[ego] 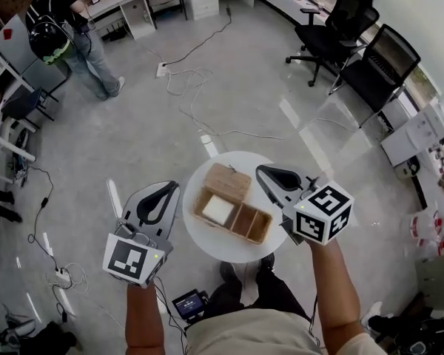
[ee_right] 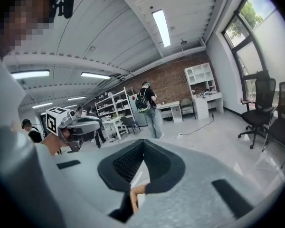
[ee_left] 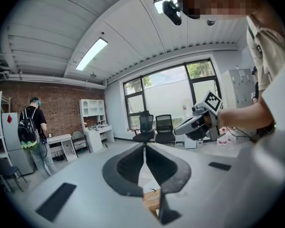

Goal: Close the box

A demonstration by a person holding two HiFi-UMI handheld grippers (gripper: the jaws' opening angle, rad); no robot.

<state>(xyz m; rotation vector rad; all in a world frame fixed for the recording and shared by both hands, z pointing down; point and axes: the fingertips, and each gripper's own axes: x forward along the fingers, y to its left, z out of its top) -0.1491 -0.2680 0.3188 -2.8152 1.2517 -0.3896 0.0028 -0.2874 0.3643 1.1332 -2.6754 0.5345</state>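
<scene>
An open wicker box (ego: 233,217) sits on a small round white table (ego: 207,246), its woven lid (ego: 227,181) laid back on the far side. A white block (ego: 217,210) fills its left compartment; the other compartments look empty. My left gripper (ego: 170,186) hovers left of the box with its jaws shut and nothing between them. My right gripper (ego: 261,169) hovers to the right of the lid, also shut and empty. A strip of the box (ee_left: 152,199) shows under the left gripper (ee_left: 144,146), and an edge of the box (ee_right: 133,196) under the right gripper (ee_right: 143,142).
Two black office chairs (ego: 344,35) stand at the far right. A person with a backpack (ego: 63,28) stands at the far left by desks. Cables (ego: 200,87) run over the floor. A small screen device (ego: 189,302) lies by my feet.
</scene>
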